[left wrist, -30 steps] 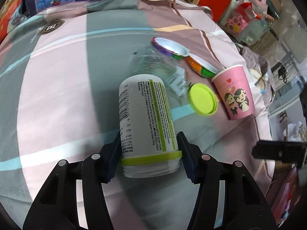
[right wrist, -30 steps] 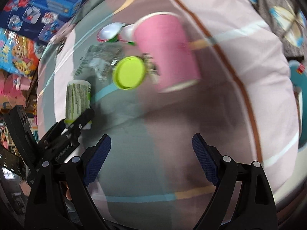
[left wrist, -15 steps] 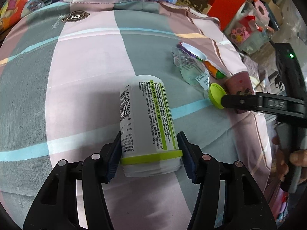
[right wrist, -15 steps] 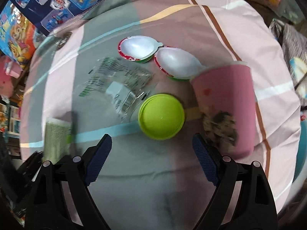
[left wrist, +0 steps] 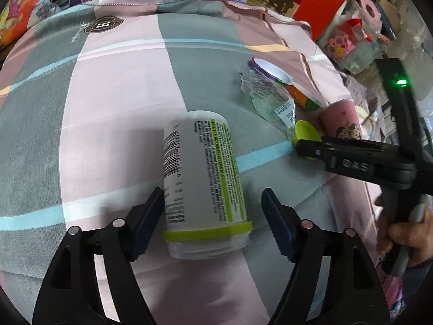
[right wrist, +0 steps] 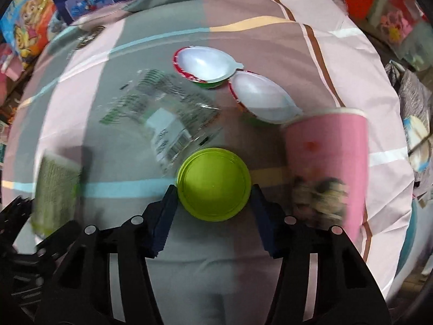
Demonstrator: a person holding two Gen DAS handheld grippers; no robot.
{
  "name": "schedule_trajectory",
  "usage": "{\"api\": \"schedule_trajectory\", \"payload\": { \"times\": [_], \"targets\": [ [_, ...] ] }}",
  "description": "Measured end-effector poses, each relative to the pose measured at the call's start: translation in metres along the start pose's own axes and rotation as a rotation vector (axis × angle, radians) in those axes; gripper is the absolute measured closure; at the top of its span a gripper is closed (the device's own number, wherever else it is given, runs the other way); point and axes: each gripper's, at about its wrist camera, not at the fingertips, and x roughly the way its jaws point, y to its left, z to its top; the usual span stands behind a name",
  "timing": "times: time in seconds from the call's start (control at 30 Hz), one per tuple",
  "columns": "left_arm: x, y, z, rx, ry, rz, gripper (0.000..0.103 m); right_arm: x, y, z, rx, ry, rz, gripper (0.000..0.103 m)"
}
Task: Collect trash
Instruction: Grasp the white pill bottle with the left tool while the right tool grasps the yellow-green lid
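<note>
Lying on its side on the striped bedsheet (left wrist: 113, 113), a white bottle (left wrist: 201, 173) is seen between the fingers of the left gripper (left wrist: 213, 218), whose jaws are opening; a gap is visible at the right pad, and the left pad sits just at the label. A green lid (right wrist: 213, 184) is flanked by the closing jaws of the right gripper (right wrist: 213, 216), both pads at its rim. A pink cup (right wrist: 328, 168) is found just right of the lid, with a clear wrapper (right wrist: 162, 113) and two white shells (right wrist: 208, 63) beyond it
</note>
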Motion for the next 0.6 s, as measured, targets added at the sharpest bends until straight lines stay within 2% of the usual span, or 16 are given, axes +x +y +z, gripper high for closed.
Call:
{"api": "schedule_trajectory", "payload": {
  "times": [0.3, 0.33, 0.4, 0.47, 0.6],
  "targets": [
    [0.005, -0.007, 0.004, -0.010, 0.002, 0.061, 0.025, -0.037, -0.022, -0.016, 0.035, -0.047, 0.092, 0.050],
    [0.005, -0.007, 0.004, -0.013, 0.002, 0.067, 0.027, -0.039, -0.024, -0.018, 0.041, -0.051, 0.097, 0.050],
    [0.004, -0.009, 0.004, -0.024, -0.002, 0.085, 0.047, -0.044, -0.032, -0.022, 0.056, -0.058, 0.108, 0.050],
    [0.003, -0.011, 0.003, -0.042, 0.004, 0.067, 0.049, -0.051, -0.042, -0.030, 0.068, -0.065, 0.112, 0.050],
    [-0.005, -0.026, 0.001, -0.029, -0.014, 0.095, 0.049, -0.062, -0.062, -0.042, 0.098, -0.083, 0.125, 0.050]
  ]
}}
